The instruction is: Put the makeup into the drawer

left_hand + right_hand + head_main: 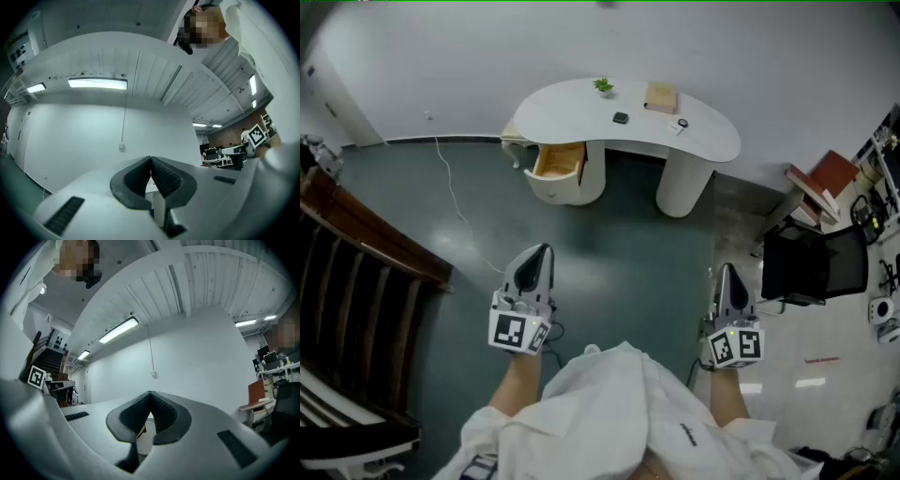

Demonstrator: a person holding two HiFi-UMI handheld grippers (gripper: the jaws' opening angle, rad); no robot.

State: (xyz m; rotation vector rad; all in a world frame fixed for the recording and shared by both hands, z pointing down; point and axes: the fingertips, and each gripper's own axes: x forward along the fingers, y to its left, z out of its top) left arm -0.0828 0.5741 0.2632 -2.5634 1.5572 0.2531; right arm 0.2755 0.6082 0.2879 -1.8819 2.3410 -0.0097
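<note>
"Makeup (621, 118) is my guess for that small dark piece lying on the white worktop (572, 108), well apart from us across the floor. It is too small from here to be sure."

"So the first risk is grabbing the wrong thing?"

"Yes. A tan box (660, 97) and a little white-and-dark item (678, 126) lie near it, and any of them could be part of the set. A small plant (603, 86) stands close by as well and could be tipped over by a careless reach."

"And the grippers?"

"The left gripper (542, 249) and the right gripper (727, 270) are both clenched on nothing, pads pressed together, held out in front of the body. If either arrives like that, it will shove the piece along the smooth top, maybe off the edge, rather than pinch it."

"Is the drawer ready?"

"The drawer (559, 161) stands pulled out of the left pedestal, and I can see nothing in it. It juts toward us, so a knee or a gripper could bump it on the approach. A low, flat piece may also slip when pinched and drop beside the drawer."

"Anything underfoot?"

"A cable (455, 202) trails over the floor to the left. A path straight ahead avoids it; drifting left could snag a foot."
</note>
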